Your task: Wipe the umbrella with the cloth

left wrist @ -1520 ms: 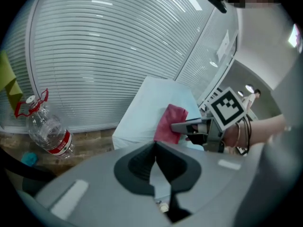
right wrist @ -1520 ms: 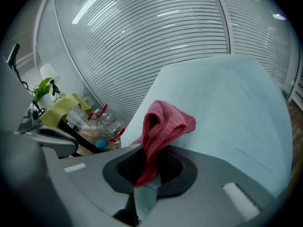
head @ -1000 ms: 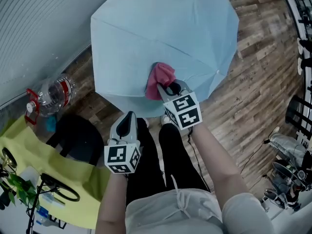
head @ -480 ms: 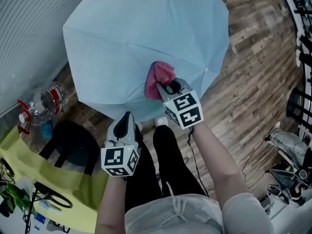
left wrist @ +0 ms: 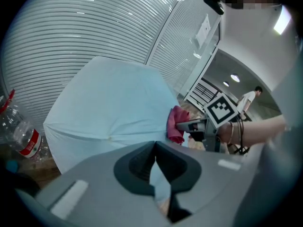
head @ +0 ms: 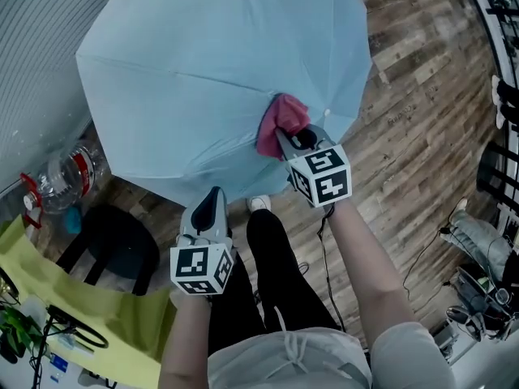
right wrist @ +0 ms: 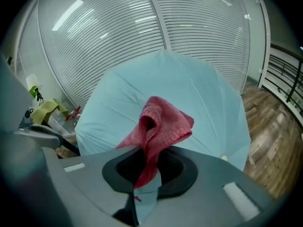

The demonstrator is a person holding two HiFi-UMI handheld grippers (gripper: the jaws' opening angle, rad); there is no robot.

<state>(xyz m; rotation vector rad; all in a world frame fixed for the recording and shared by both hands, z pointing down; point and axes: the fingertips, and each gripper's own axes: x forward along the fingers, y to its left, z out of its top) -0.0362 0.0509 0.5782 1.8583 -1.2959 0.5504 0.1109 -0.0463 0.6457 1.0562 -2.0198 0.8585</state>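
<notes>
An open pale-blue umbrella [head: 203, 71] fills the top of the head view, its canopy facing me. A red cloth [head: 280, 122] lies against the canopy near its right lower rim, pinched in my right gripper [head: 292, 140]. In the right gripper view the cloth [right wrist: 158, 124] stands bunched up out of the shut jaws [right wrist: 147, 162], with the umbrella [right wrist: 199, 89] behind. My left gripper [head: 214, 194] sits at the canopy's lower rim. Its jaws [left wrist: 155, 148] are shut, with a strip of pale-blue fabric between them. The umbrella's handle is hidden.
Wooden floor [head: 422, 120] spreads to the right, and a slatted wall [head: 32, 63] rises at the left. A clear bottle [head: 61, 177] with a red label, a black stool [head: 113, 241] and a yellow-green sheet [head: 81, 306] sit lower left. My black-trousered legs [head: 272, 274] stand below the umbrella.
The right gripper has carried the cloth to the right and slightly up along the canopy. The umbrella has swung leftward in view. The left gripper has stayed at the rim.
</notes>
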